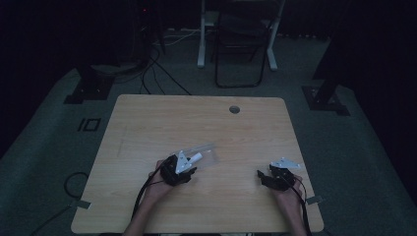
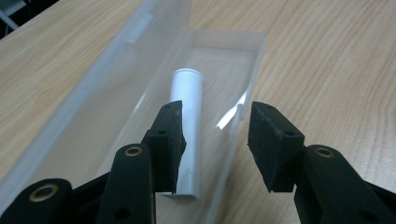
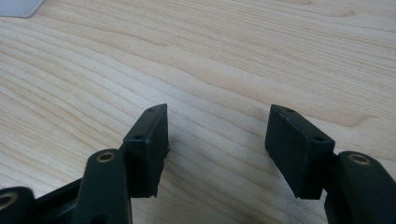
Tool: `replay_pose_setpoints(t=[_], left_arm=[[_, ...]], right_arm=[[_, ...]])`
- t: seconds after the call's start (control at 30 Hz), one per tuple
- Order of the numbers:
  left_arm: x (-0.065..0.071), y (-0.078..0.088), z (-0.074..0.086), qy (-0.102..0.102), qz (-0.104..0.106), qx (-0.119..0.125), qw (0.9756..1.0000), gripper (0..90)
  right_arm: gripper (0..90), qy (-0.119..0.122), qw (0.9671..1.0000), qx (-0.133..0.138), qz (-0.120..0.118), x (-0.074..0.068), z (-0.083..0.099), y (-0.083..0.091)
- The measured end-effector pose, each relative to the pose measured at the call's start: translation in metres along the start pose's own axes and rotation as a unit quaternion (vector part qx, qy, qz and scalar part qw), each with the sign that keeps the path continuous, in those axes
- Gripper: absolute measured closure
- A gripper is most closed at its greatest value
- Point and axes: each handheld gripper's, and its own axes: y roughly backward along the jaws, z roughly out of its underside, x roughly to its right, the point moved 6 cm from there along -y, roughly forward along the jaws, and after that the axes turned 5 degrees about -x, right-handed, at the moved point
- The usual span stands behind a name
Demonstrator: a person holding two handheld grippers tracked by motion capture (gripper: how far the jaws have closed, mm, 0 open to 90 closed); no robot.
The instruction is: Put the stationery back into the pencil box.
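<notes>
1. Jaws of our left gripper [image 2: 215,140] stand partly apart, holding nothing (we judge the tube released).
2. Beyond them, the white tube [image 2: 187,126] lies lengthwise inside the clear box [image 2: 254,70], smooth, capped.
3. Our right gripper [image 3: 215,144] waits open over bare table [image 3: 233,46].

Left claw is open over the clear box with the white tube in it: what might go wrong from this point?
1. The white tube lies loose in the clear box; the left claw, open with one jaw right beside the tube, may knock it as it moves.
2. The box looks light and nothing holds it; the right claw sits open over bare table, so a nudge may slide it.
</notes>
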Motion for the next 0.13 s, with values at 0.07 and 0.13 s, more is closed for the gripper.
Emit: replay_pose_setpoints(t=[0.07, 0.13], left_arm=[[0.0021, 0.0001, 0.0000, -0.001, 0.002, 0.000, 1.0000, 55.4], [0.0032, 0.0004, -0.0001, 0.001, 0.004, 0.002, 1.0000, 55.4]], right_arm=[[39.1, 0.000, 1.0000, 0.000, 0.000, 0.0000, 0.0000, -0.0001], [39.0, 0.000, 1.0000, 0.000, 0.000, 0.0000, 0.0000, -0.0001]])
